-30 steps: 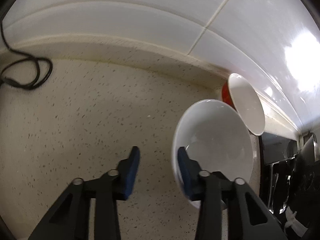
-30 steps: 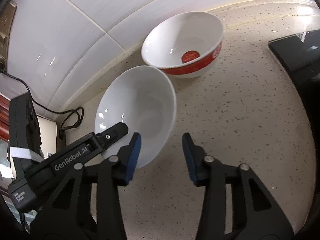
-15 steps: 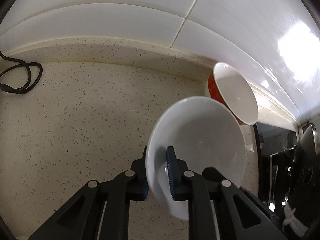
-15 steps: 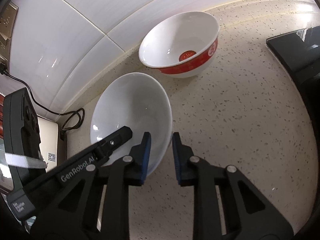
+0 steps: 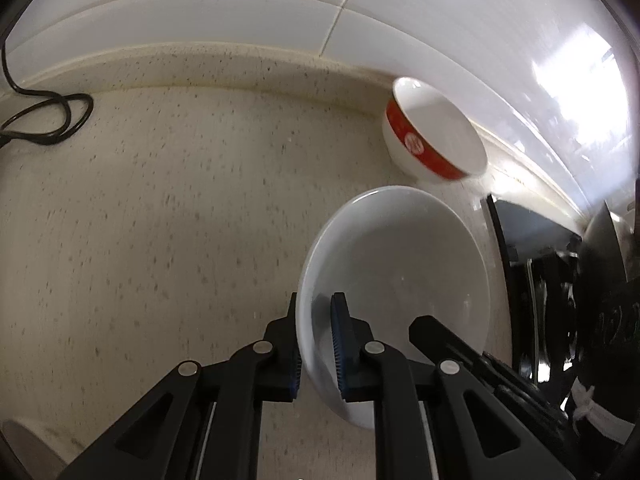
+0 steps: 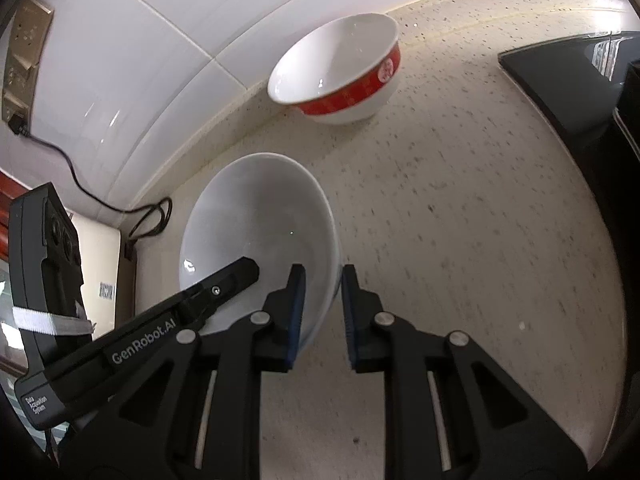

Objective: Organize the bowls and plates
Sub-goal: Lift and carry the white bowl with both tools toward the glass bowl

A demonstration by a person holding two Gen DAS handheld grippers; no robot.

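Left claw (image 5: 316,344): black two-finger gripper with blue ribbed pads, clamped on the near rim of the plain white ceramic bowl (image 5: 400,280); one pad lies inside the rim, the other outside against the wall.
Right claw (image 6: 320,312): matching black gripper, jaws closing across the opposite rim of the same bowl (image 6: 256,236); the inner pad sits inside the bowl, the outer pad stands just beside the outer wall, and whether that pad already presses cannot be told.
Plain white bowl: held between the two claws, one on each side of its rim, mouth tilted toward the left wrist camera; whether its base touches the surface cannot be told.
Red-banded white bowl (image 6: 340,76): round ceramic bowl with a red band and white markings below the rim; it stands upright ahead of both claws, beyond the plain bowl and apart from it, close to the wall.
Speckled beige countertop (image 6: 460,220): under both claws and both bowls.
White tiled wall (image 5: 240,8): ahead of the claws, at the counter's far edge.
Black cable (image 5: 52,120): looped on the counter, far left of the left claw.
Black glossy panel (image 6: 568,80): set at the counter's edge, to the right of the right claw.
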